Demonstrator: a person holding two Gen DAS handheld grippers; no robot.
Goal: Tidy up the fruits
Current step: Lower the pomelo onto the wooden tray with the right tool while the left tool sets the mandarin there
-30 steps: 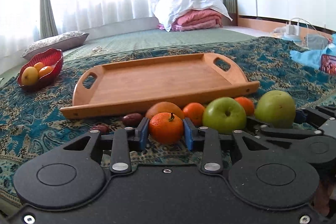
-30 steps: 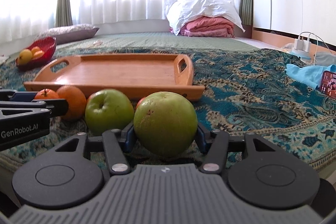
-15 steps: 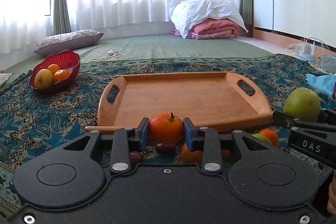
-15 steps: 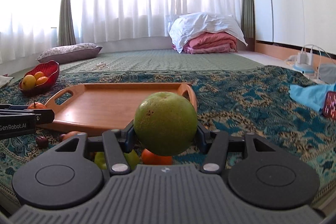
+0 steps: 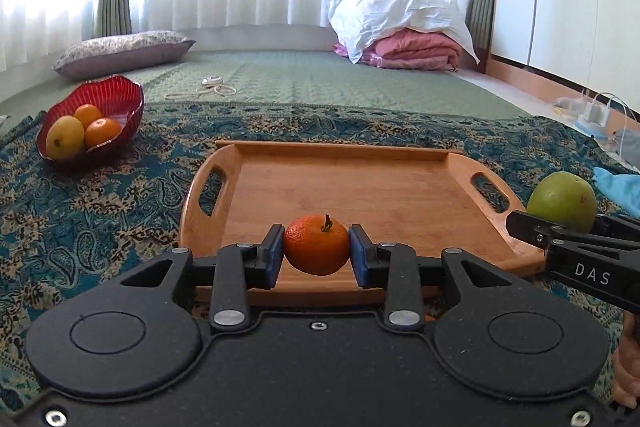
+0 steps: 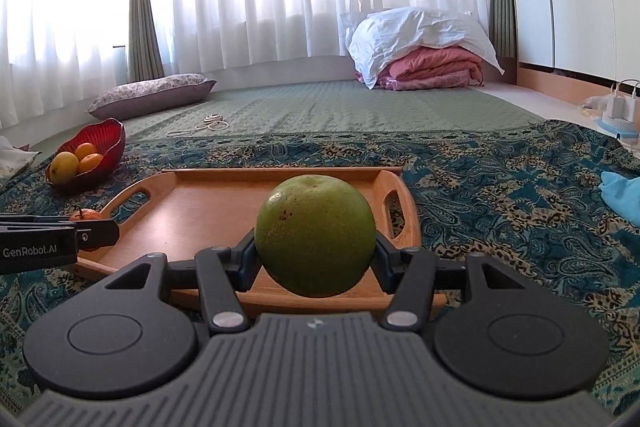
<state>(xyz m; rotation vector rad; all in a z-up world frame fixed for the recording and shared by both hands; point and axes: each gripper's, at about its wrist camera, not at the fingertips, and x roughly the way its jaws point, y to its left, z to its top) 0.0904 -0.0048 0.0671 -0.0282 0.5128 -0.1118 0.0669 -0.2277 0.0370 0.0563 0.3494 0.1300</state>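
My left gripper (image 5: 317,251) is shut on a small orange tangerine (image 5: 317,243) and holds it above the near edge of an empty wooden tray (image 5: 352,187). My right gripper (image 6: 315,258) is shut on a large green fruit (image 6: 315,235), held above the tray's near right part (image 6: 208,203). The green fruit also shows at the right of the left wrist view (image 5: 561,202). The tangerine shows at the left of the right wrist view (image 6: 85,215). The other loose fruits are hidden below the grippers.
A red bowl (image 5: 116,99) with several yellow and orange fruits stands on the patterned blanket (image 5: 100,211) left of the tray. A cushion (image 5: 124,51), folded bedding (image 5: 404,27), a cord (image 5: 212,89) and chargers (image 5: 596,113) lie beyond. A blue cloth (image 6: 622,195) lies right.
Both grippers have lifted their fruits off the blanket and moved forward over the tray's near edge. The row of loose fruits has dropped out of view.
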